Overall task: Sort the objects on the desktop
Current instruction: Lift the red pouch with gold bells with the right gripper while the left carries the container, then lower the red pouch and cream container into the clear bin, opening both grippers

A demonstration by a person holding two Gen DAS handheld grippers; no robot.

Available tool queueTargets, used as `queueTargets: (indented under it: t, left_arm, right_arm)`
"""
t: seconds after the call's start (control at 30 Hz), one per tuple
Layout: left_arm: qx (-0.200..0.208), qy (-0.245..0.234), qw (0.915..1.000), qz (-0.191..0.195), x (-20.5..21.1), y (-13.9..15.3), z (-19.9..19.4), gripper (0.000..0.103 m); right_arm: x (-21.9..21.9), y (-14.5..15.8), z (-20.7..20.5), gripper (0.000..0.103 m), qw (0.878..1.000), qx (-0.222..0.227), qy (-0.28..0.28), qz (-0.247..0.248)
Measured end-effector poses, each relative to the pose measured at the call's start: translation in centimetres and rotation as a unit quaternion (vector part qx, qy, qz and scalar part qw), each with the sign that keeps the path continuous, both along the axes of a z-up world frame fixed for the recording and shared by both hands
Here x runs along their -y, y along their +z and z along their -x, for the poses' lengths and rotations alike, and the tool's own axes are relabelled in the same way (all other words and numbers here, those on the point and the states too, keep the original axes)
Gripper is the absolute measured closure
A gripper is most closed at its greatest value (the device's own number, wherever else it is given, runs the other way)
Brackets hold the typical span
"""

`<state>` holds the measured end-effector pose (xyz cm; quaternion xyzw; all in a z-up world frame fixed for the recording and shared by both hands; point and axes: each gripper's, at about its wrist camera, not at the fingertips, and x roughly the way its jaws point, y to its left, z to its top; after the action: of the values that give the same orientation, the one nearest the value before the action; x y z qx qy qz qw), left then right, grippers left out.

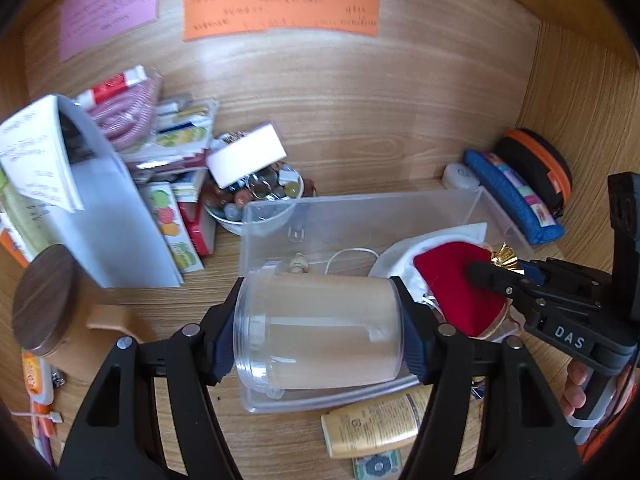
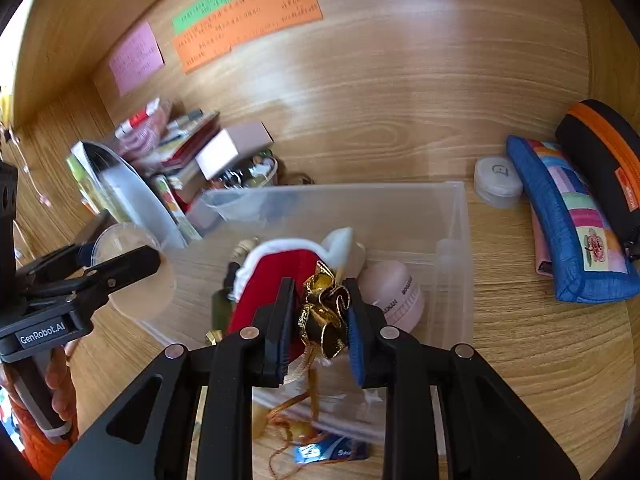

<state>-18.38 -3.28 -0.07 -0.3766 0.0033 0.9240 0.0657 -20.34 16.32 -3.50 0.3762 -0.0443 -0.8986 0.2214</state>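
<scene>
At the left, the left gripper [image 1: 318, 330] was clamped across a clear plastic jar [image 1: 320, 332], its long axis lying sideways between the pads, held over the near-left part of the clear storage bin [image 1: 360, 208]. To its right, the right gripper [image 2: 318, 320] pinched the gold ribbon bow [image 2: 324, 312] of a red Santa-hat pouch [image 2: 276, 280], which hung directly over the bin's middle. Both loads seemed poised to go down into the bin.

Your wooden desk [image 1: 360, 128] carries a clear plastic bin [image 1: 360, 208], a blue patchwork pouch [image 2: 568, 224], a bowl of stones [image 1: 256, 200], a gold tube [image 1: 372, 424] and a wood-lidded jar [image 1: 44, 300].
</scene>
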Motion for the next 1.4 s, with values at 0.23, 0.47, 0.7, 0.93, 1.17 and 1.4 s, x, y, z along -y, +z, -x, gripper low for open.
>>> queueTargets:
  t: [0.23, 0.47, 0.7, 0.93, 1.17, 1.4]
  left_arm:
    - [0.017, -0.011, 0.9997, 0.012, -1.3, -1.4, 1.4, 0.037]
    - [0.018, -0.011, 0.9993, 0.031, -2.1, -1.5, 2.0, 0.037]
    - [0.021, -0.007, 0.9993, 0.031, -2.9, -1.3, 3.3, 0.037]
    - [0.022, -0.001, 0.9991, 0.037, -3.2, -1.4, 4.1, 0.036]
    - [0.038, 0.02, 0.9984, 0.036, -2.6, -1.8, 6.2, 0.036]
    - [0.05, 0.037, 0.9972, 0.041, -2.2, -3.0, 6.8, 0.035]
  right_arm:
    - [0.9, -0.2, -0.3, 0.081, 0.998, -0.034, 0.001, -0.059]
    - [0.9, -0.5, -0.7, 0.066, 0.995, -0.038, 0.024, -0.084]
    - [0.1, 0.3, -1.1, 0.037, 0.997, -0.04, 0.017, -0.066]
    - [-0.9, 0.6, -0.4, 0.028, 0.998, -0.04, -0.003, -0.049]
    - [-1.6, 0.7, -0.4, 0.028, 0.999, -0.039, -0.002, -0.022]
    - [-1.4, 0.6, -0.5, 0.027, 0.999, -0.043, -0.001, -0.029]
